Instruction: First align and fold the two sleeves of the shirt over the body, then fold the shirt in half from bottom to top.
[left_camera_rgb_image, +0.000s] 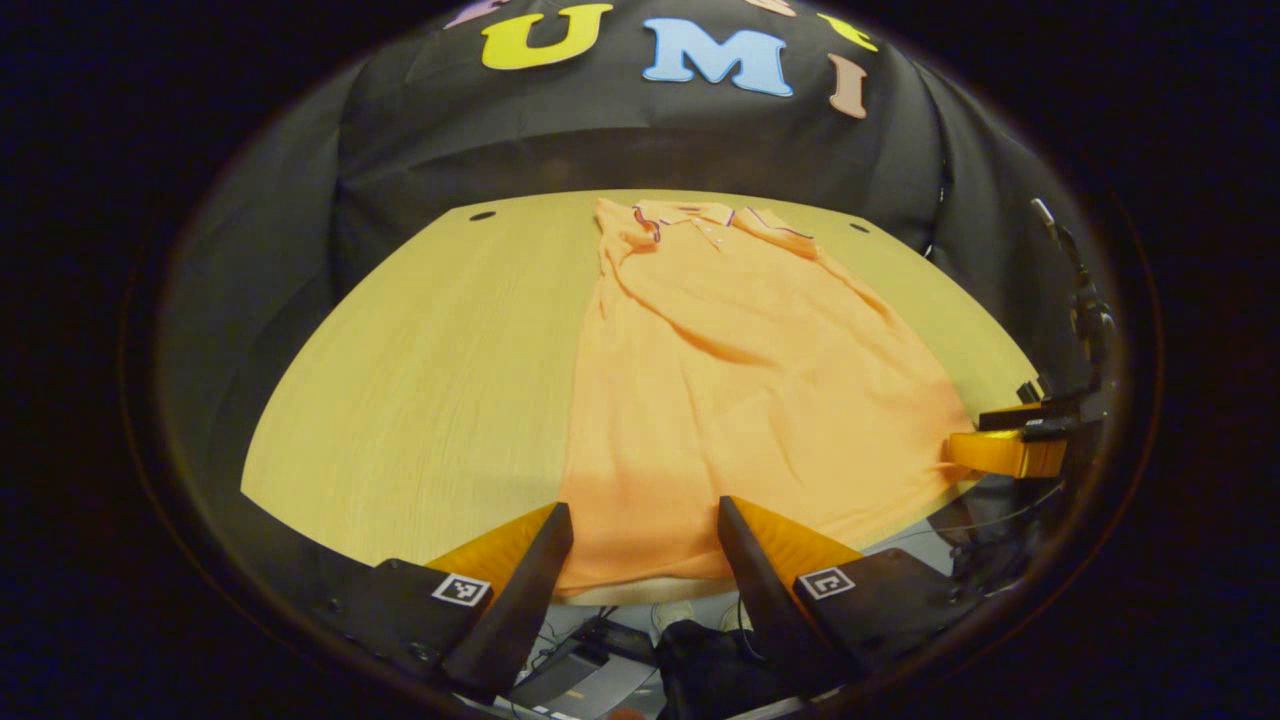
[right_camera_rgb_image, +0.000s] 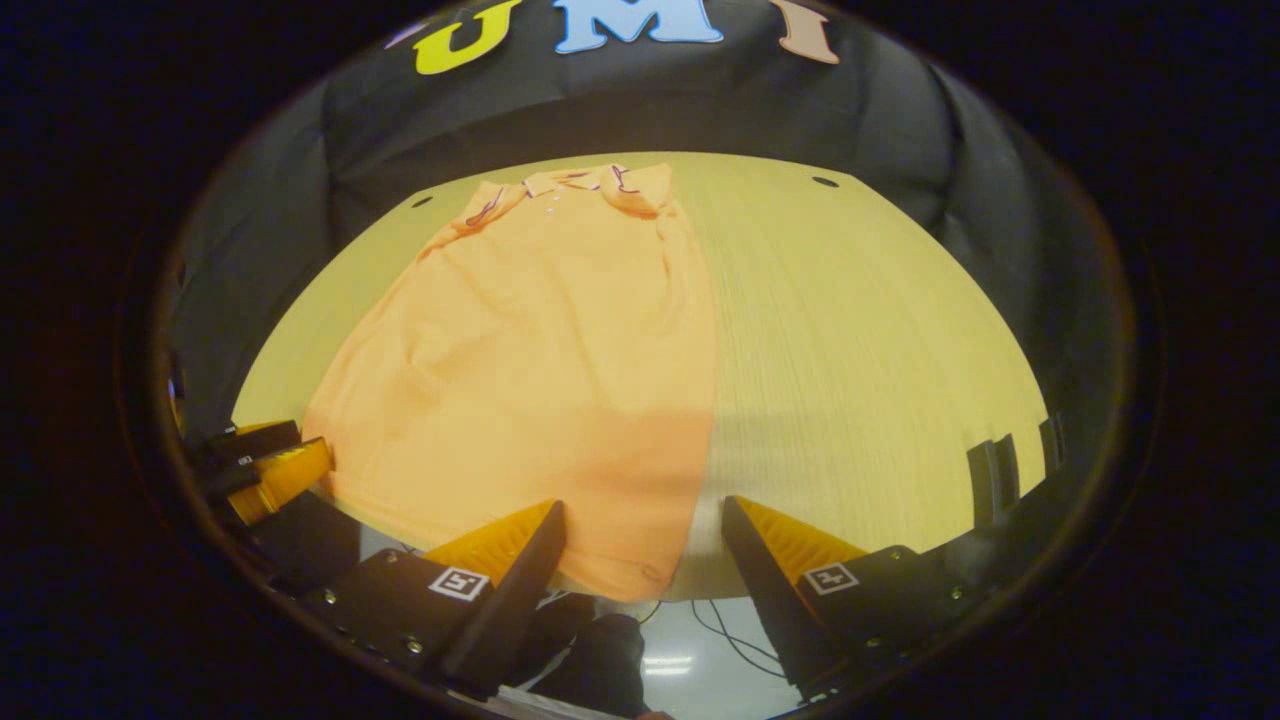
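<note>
Where hem (left_camera_rgb_image: 640, 585) overhangs table (left_camera_rgb_image: 420, 400): 2 spread tools.

One orange polo shirt (left_camera_rgb_image: 740, 400) lies on one wooden table (left_camera_rgb_image: 420, 380), its collar toward the far edge and its hem over the near edge. Two cable holes (left_camera_rgb_image: 482, 215) sit by the table's far corners. Two grippers are out: the left gripper (left_camera_rgb_image: 645, 525) and the right gripper (right_camera_rgb_image: 645, 520), each with two fingers.
</note>
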